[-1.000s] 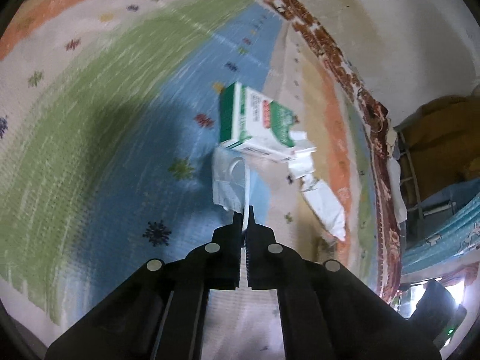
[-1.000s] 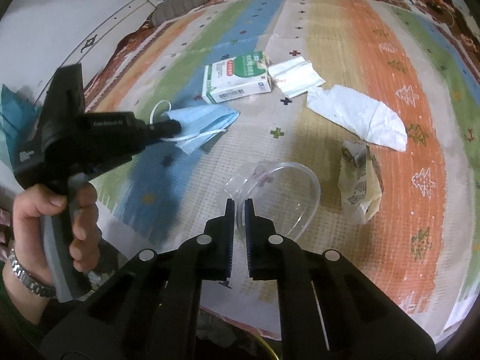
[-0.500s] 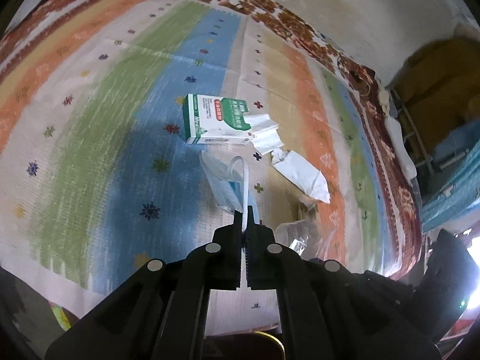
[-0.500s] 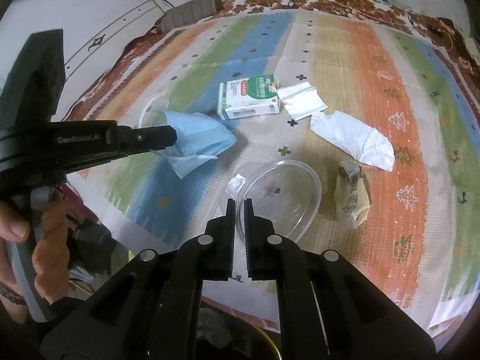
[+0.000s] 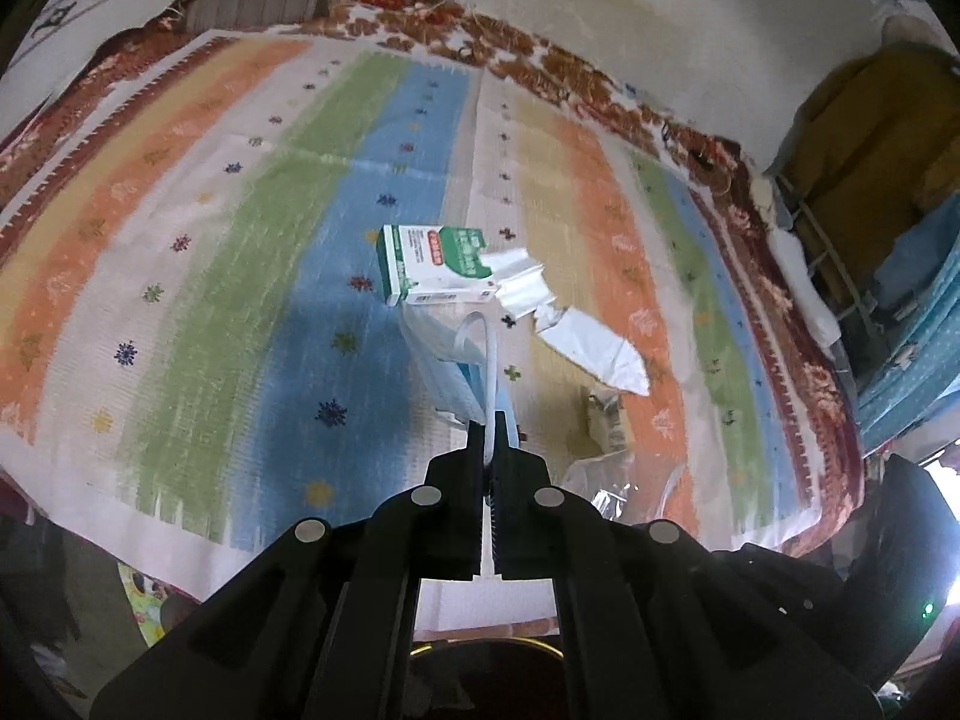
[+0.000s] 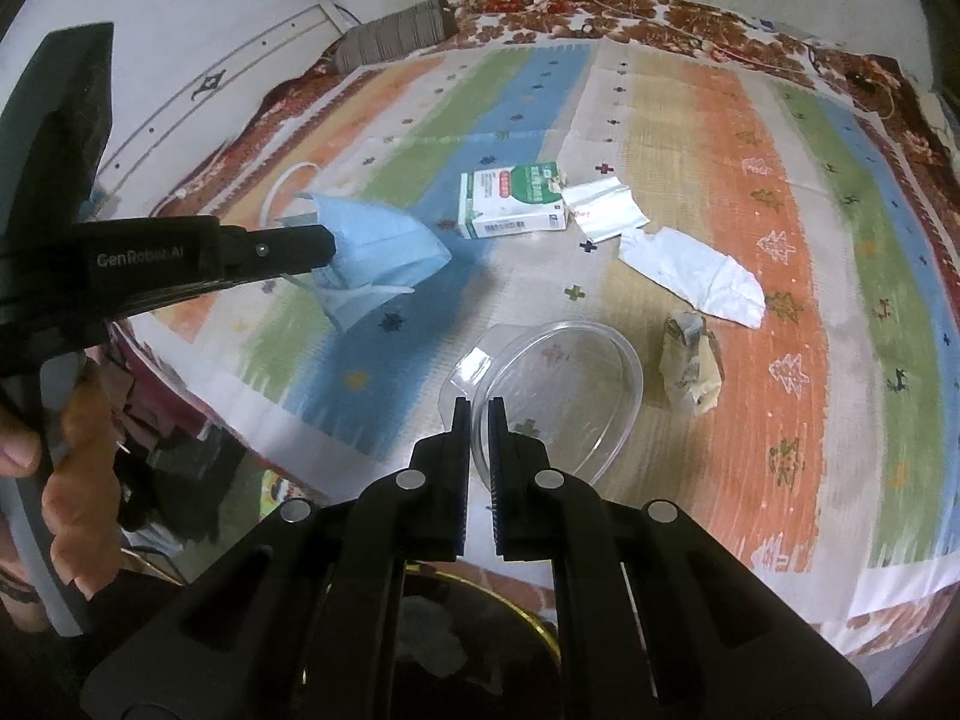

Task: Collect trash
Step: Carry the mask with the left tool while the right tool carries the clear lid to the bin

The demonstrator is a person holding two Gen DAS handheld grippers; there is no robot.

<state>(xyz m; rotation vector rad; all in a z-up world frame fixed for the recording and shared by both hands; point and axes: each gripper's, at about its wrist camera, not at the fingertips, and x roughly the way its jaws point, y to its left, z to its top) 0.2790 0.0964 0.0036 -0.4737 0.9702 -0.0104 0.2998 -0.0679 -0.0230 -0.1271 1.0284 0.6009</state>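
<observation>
My left gripper [image 5: 493, 420] is shut on the ear loop and edge of a blue face mask [image 5: 450, 369], which hangs off the striped mat. In the right wrist view the same mask [image 6: 384, 255] dangles from the left gripper [image 6: 329, 243] at the left. My right gripper [image 6: 478, 405] is shut on the rim of a clear plastic dish [image 6: 558, 384], held tilted above the mat. On the mat lie a green and white box [image 6: 510, 204], a silver wrapper [image 6: 606, 213], a torn white paper [image 6: 696, 273] and a crumpled wrapper [image 6: 690, 366].
The striped mat [image 6: 798, 276] covers a raised surface with a patterned cloth border. A grey roll [image 6: 396, 36] lies at its far edge by the wall. A dark bin with a gold rim [image 6: 531, 609] sits below both grippers. A person's hand [image 6: 66, 438] holds the left gripper.
Both grippers have risen and drawn back from the mat, each keeping its hold. The mask and the clear dish came up with them, and the left gripper has rolled.
</observation>
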